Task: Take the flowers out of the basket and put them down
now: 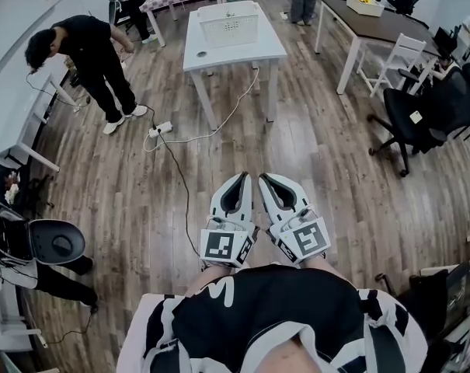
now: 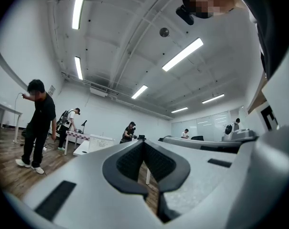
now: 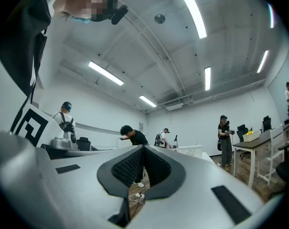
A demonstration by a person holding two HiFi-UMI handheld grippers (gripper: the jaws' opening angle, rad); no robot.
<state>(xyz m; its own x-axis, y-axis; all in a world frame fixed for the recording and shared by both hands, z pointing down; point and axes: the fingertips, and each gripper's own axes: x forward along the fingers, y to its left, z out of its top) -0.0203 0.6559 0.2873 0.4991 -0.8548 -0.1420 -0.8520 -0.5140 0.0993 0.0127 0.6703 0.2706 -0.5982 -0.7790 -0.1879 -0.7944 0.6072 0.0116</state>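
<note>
A white slatted basket (image 1: 229, 28) stands on a white table (image 1: 219, 53) at the far middle of the room, well away from both grippers. I cannot make out any flowers in it. My left gripper (image 1: 241, 179) and right gripper (image 1: 267, 179) are held side by side close to my chest, pointing at the table, above the wooden floor. Both are shut with nothing between their pads. In the left gripper view the gripper (image 2: 143, 142) has its jaws meeting, with the basket (image 2: 101, 142) small and far off. In the right gripper view the gripper (image 3: 143, 147) looks the same, with the basket (image 3: 190, 149) beyond it.
A power strip (image 1: 161, 128) and its cable lie on the floor between me and the table. A person in black (image 1: 95, 53) bends over at the left. A brown table (image 1: 374, 22) with a box (image 1: 364, 4) and office chairs (image 1: 421, 115) stand at the right.
</note>
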